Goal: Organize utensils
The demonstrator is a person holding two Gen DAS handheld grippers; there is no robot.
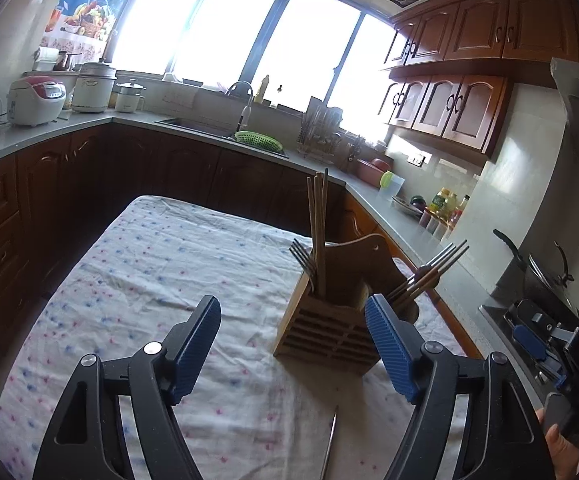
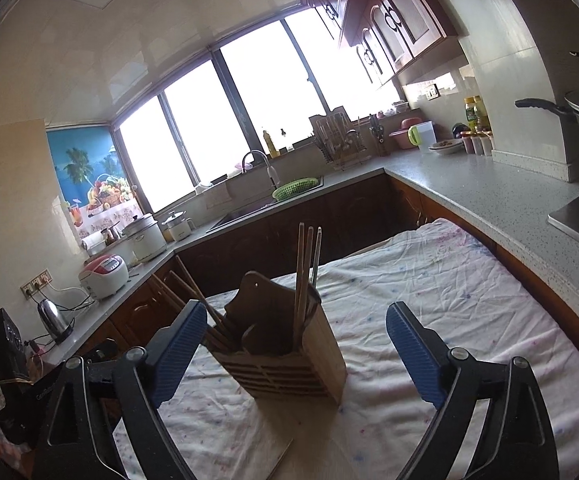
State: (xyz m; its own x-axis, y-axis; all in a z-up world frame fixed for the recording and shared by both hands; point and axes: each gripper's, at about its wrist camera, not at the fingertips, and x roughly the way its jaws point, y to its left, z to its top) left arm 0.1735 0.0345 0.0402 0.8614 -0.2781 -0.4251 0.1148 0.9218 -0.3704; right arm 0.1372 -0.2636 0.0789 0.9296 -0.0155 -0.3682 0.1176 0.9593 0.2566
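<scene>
A wooden utensil holder stands on the cloth-covered table. It holds upright chopsticks, forks and more utensils leaning right. A thin metal utensil lies on the cloth in front, between my left fingers. My left gripper is open and empty, just short of the holder. In the right wrist view the holder with chopsticks sits between the open, empty right gripper's fingers, nearer the left one. The right gripper also shows at the left view's right edge.
Grey counters wrap round the table, with a sink and green basket, rice cookers, a dish rack, bottles and a stove with a wok to the right. A kettle stands at left.
</scene>
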